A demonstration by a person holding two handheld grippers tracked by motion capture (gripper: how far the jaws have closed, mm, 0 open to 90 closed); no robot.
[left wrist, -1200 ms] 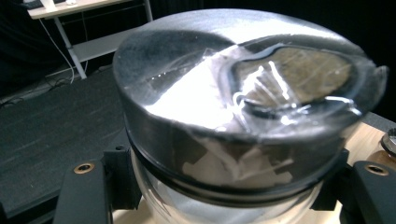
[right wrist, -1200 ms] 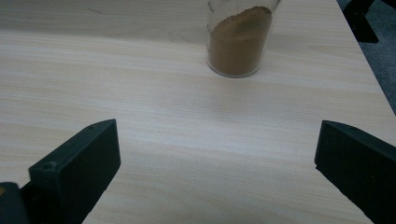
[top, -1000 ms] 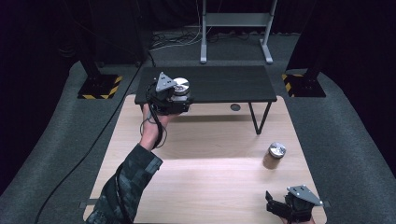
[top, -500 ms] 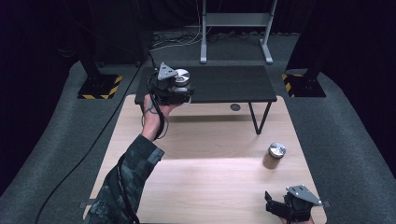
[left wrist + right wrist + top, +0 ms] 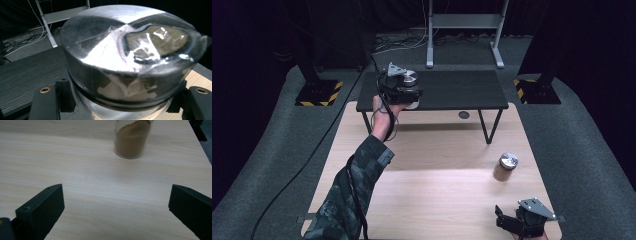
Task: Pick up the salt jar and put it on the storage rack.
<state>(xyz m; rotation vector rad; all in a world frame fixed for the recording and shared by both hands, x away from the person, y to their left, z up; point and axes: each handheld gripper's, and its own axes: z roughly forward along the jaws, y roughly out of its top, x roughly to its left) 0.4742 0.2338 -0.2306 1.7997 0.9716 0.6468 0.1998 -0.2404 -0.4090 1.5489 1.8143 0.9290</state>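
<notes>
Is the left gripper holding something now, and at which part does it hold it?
Yes. The left gripper holds a glass jar with a metal lid. Its jaws press on the two sides of the jar, just under the lid.

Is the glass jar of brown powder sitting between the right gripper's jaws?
No, the glass jar of brown powder stands on the wooden table, beyond the open jaws.

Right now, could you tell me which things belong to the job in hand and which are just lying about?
In the job:
- left gripper
- silver-lidded jar it clamps
- black raised shelf

Lying about:
- jar of brown powder
- right gripper, open on the wooden table
</notes>
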